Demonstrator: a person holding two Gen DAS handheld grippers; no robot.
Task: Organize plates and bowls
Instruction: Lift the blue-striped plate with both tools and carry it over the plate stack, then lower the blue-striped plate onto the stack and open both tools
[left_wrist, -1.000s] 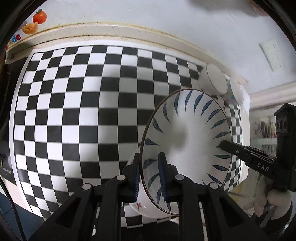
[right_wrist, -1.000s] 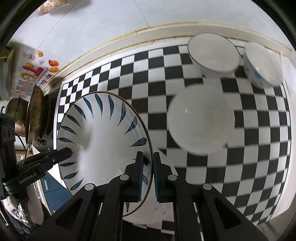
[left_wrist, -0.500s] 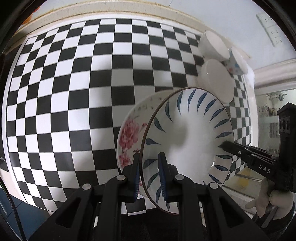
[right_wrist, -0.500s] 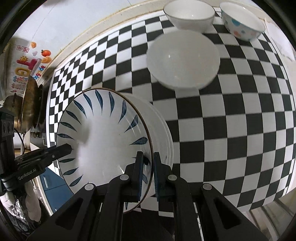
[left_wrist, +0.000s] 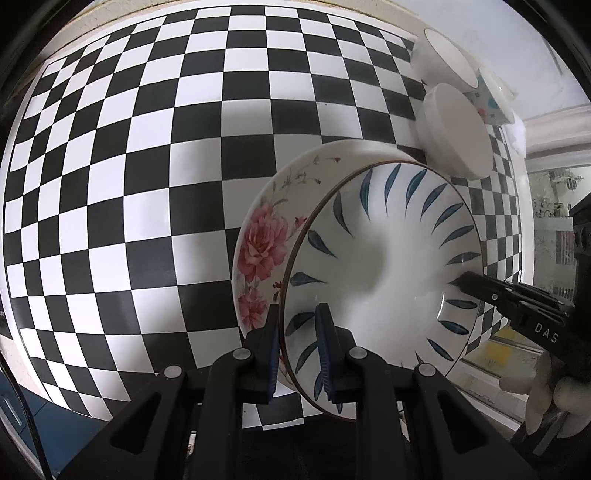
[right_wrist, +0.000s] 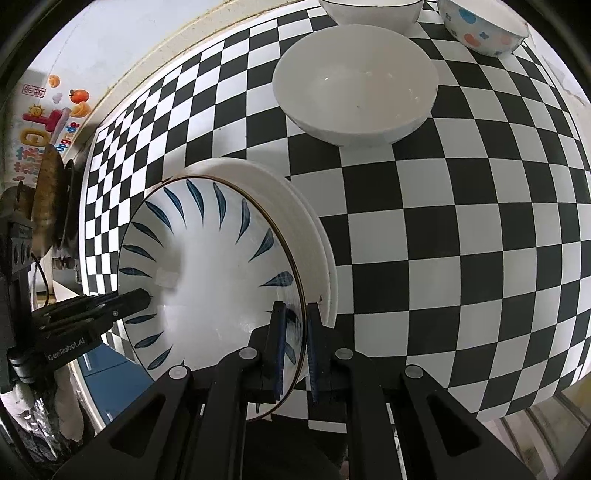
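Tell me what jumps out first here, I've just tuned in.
The blue-leaf plate fills the near centre, both tongs, left and right, clamped on opposite rims. Under it lies a rose-patterned plate on the black-and-white checkered cloth. A plain white bowl sits behind.

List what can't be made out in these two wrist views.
- Whether the blue-leaf plate touches the flowered plate below: it covers the contact in both views.
- The flowered plate's centre: covered likewise.
- How many plates are stacked: right wrist view shows only white rims.
- The far white bowl: cut by the right view's top edge.
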